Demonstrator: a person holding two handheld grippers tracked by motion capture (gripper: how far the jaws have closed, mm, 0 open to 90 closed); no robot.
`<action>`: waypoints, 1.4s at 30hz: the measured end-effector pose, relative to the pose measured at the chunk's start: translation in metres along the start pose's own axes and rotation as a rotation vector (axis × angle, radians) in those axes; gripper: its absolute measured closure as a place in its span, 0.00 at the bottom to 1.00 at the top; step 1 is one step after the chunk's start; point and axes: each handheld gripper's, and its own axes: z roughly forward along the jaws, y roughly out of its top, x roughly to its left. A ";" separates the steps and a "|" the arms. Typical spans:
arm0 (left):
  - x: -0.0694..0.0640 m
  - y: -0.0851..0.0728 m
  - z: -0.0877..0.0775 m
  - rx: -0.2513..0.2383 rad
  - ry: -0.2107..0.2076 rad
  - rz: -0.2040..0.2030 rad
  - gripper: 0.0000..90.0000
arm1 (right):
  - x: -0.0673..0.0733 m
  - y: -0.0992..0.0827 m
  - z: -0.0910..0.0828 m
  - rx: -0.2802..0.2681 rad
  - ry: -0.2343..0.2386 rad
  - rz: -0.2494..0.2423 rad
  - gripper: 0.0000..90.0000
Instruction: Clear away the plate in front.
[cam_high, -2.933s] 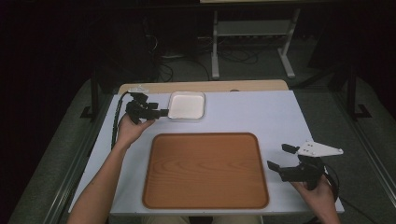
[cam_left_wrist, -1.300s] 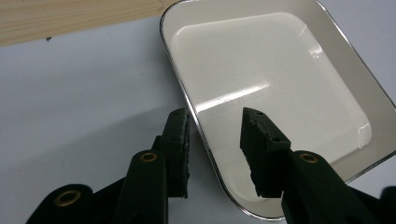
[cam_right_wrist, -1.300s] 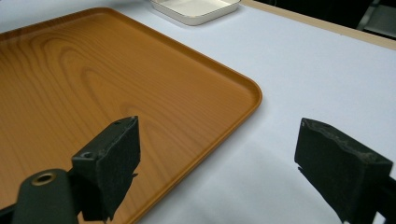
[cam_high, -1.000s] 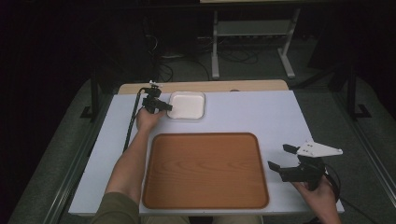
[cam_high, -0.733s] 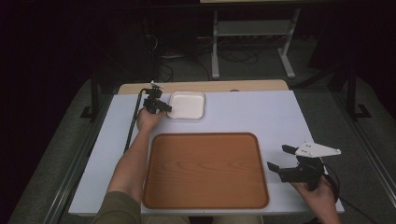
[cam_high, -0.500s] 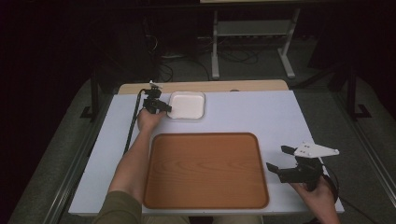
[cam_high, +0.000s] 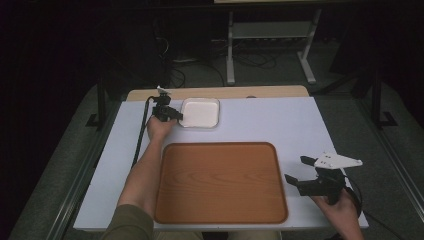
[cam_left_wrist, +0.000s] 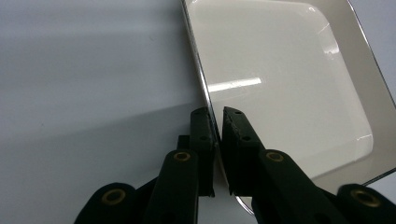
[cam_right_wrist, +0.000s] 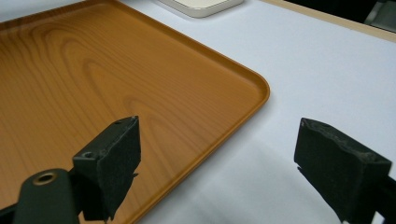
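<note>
Black tongs (cam_left_wrist: 218, 135), brass-coloured rivets

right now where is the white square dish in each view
High view: the white square dish sits at the table's far left, beyond the wooden tray, with the left gripper at its left rim.
Left gripper view: the dish spreads across the upper right, its rim between the jaws.
Right gripper view: its near corner shows at the top edge.
Shared landmark: the wooden tray.

Wooden tray (cam_high: 220, 187) on the white table (cam_high: 280, 120); metal stand (cam_high: 270, 37) on the floor behind.
</note>
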 end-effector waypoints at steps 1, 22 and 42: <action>0.000 0.000 0.000 0.001 -0.001 -0.007 0.92 | 0.000 0.000 0.000 0.000 0.000 0.000 0.15; -0.002 -0.002 0.001 -0.023 -0.017 -0.093 0.99 | 0.001 -0.001 0.001 0.004 0.008 -0.003 0.15; -0.009 -0.003 -0.020 -0.144 -0.044 -0.148 0.99 | 0.002 -0.003 -0.001 -0.007 0.014 0.011 0.15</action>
